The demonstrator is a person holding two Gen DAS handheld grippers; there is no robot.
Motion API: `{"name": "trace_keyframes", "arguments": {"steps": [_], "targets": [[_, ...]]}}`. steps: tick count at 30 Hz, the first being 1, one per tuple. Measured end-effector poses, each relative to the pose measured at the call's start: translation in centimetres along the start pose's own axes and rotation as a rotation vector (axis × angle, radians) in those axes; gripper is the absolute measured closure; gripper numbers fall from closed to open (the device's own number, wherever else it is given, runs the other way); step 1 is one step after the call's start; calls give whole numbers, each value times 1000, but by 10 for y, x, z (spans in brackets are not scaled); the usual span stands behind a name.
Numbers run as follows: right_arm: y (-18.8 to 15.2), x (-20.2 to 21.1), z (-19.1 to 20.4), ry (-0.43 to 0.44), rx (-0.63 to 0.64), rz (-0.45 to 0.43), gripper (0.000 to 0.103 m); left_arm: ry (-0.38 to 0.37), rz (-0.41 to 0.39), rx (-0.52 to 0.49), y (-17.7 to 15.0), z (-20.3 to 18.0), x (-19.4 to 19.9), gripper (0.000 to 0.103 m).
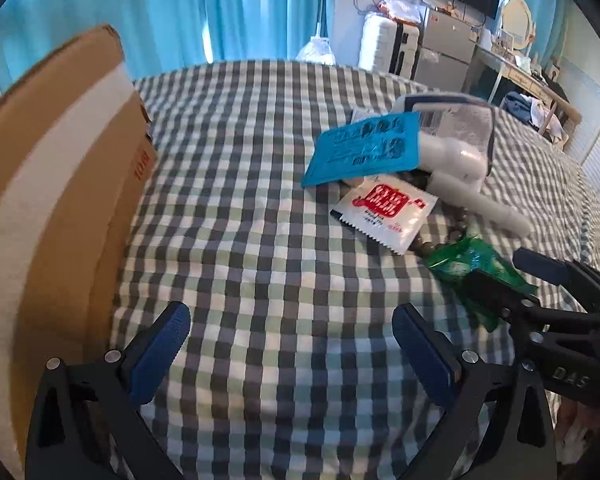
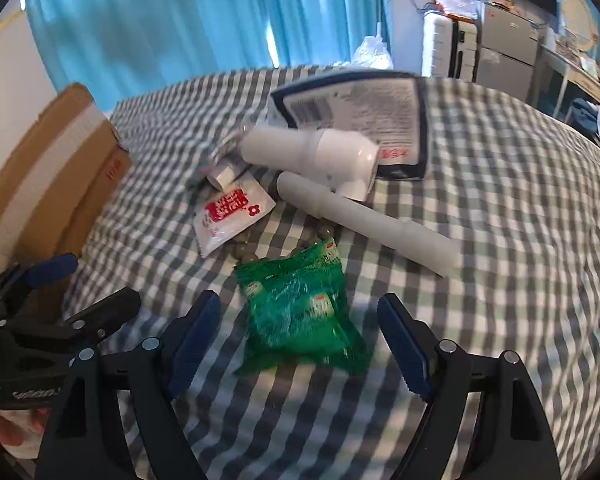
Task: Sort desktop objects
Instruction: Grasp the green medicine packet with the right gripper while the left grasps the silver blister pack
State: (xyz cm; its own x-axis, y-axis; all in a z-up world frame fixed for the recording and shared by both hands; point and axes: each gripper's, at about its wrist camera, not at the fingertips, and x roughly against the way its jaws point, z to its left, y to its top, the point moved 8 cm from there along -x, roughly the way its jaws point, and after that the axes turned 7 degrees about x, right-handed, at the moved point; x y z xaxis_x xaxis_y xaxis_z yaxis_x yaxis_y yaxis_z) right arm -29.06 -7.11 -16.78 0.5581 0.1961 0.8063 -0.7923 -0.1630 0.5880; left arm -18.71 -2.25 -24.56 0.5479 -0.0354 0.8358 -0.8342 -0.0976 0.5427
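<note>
A pile of small objects lies on a checked cloth (image 1: 260, 200). In the right wrist view a green packet (image 2: 300, 312) lies between the fingers of my open right gripper (image 2: 300, 340), which hangs just over it. Behind it are a white and red sachet (image 2: 230, 214), brown beads (image 2: 244, 250), a white tube (image 2: 364, 218), a white bottle (image 2: 312, 150) and a white pouch (image 2: 352, 108). In the left wrist view my left gripper (image 1: 292, 356) is open and empty over bare cloth. A blue card (image 1: 364, 146), the sachet (image 1: 384, 208) and the green packet (image 1: 472, 264) lie ahead to the right.
A cardboard box (image 1: 52, 200) stands at the left edge of the cloth, close to my left gripper; it also shows in the right wrist view (image 2: 40, 184). Blue curtains (image 2: 180, 20), a suitcase (image 1: 384, 44) and a desk (image 1: 532, 76) stand behind.
</note>
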Motion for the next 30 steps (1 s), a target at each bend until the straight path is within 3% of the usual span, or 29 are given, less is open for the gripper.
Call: {"name": "trace_keyframes", "arguments": {"steps": [2,3,4,7,13,16,22,26,30], "targets": [[-2,-13,1,0,16,33,27,3,7,-4,0,1,-6,0],[-2,-18,0,-7,24,41,46,4,10,-5,0,1,-10,0],[-3,-20,-1,-25,38,49,54,6,13,-6,0,2,-12,0],[-4,-15,-5,-8,22,46,59,8,18,7,-2,2,-17,0],[-5,0,-20,-15,-20,33,61,-11,14,6,-6,-9,-14,0],[1,16,-31,-29,-56,-13,61,-24,-8,-9,-3,-21,-9,0],[8,35,-54,-45,-126,-69,61,-55,-61,-14,23,-46,-5,0],[5,34,-64,-31,-170,-63,61,-22,-148,-52,48,-56,-2,0],[8,34,-70,-21,-199,-72,61,-27,-145,-97,67,-68,-22,0]]}}
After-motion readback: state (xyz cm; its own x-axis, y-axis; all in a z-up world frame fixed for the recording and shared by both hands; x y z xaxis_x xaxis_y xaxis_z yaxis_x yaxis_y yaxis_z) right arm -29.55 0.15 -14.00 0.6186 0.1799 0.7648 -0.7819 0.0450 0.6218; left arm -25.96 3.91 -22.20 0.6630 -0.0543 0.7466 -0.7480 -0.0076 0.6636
